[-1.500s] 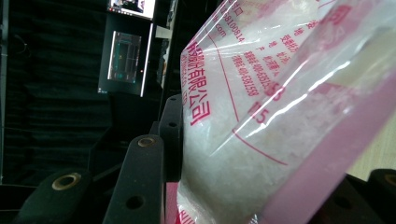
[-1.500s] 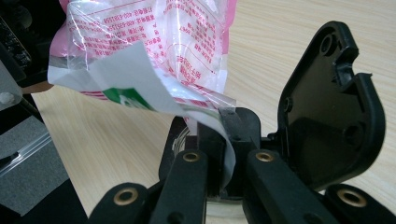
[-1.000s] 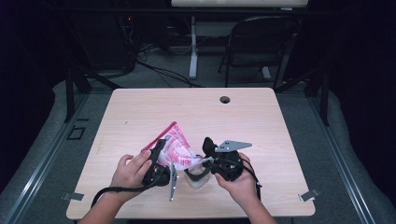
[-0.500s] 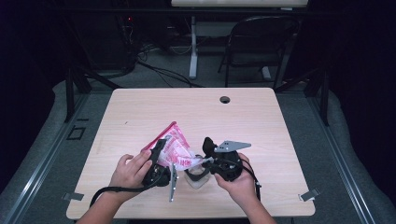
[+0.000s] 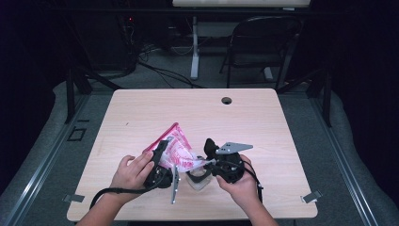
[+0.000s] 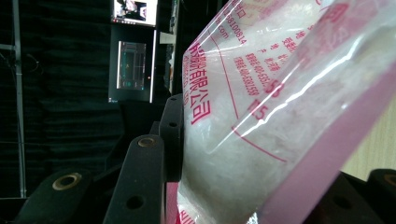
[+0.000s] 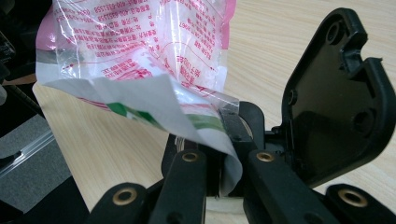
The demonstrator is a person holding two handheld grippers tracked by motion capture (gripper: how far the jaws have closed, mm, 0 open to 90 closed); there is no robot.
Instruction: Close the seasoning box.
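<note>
Over table (image 5: 141,117), both tongs apparently on bag (image 5: 179,146).

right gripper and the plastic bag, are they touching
Touching. The right gripper view shows the plastic bag's edge pinched between the right gripper's jaws.

Both arms come in near the front edge of the bench, and they are bare, with no sleeves.

The left claw (image 5: 160,167) is black and chunky. A thin black cable (image 5: 113,192) curls out of it in a loop. A flat grey metal strip (image 5: 174,183) with little holes sticks out from it. Up close, its jaws are black bars with round brass rings and small screw holes.

The right claw (image 5: 221,165) is black too. A grey three-cornered plate (image 5: 234,148) sits on top of it. Up close, one jaw is a big shiny black plate with a rounded top, and the black bars below have brass rings.
</note>
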